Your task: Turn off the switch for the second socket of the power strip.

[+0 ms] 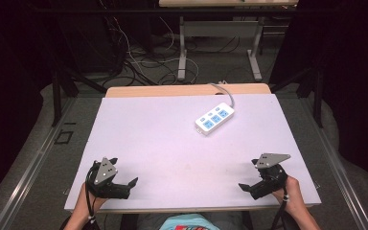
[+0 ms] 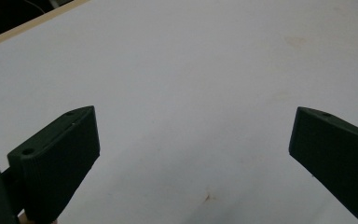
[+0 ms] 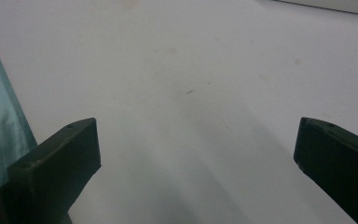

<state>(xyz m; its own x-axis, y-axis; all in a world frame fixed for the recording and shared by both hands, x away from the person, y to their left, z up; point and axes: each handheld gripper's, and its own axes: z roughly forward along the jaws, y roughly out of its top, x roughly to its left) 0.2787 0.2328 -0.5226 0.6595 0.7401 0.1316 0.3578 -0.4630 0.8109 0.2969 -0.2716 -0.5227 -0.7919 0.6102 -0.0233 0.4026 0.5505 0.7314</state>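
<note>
Item, white power strip at the table's far right-centre, grey cord trailing off the back edge: we hold left gripper and right gripper well short of it, jaws wide and empty; we judge a tugged cord could drag it.

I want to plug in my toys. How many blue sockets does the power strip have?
3, in a row along the power strip at the table's far right: one near each end, one in the middle.
</note>
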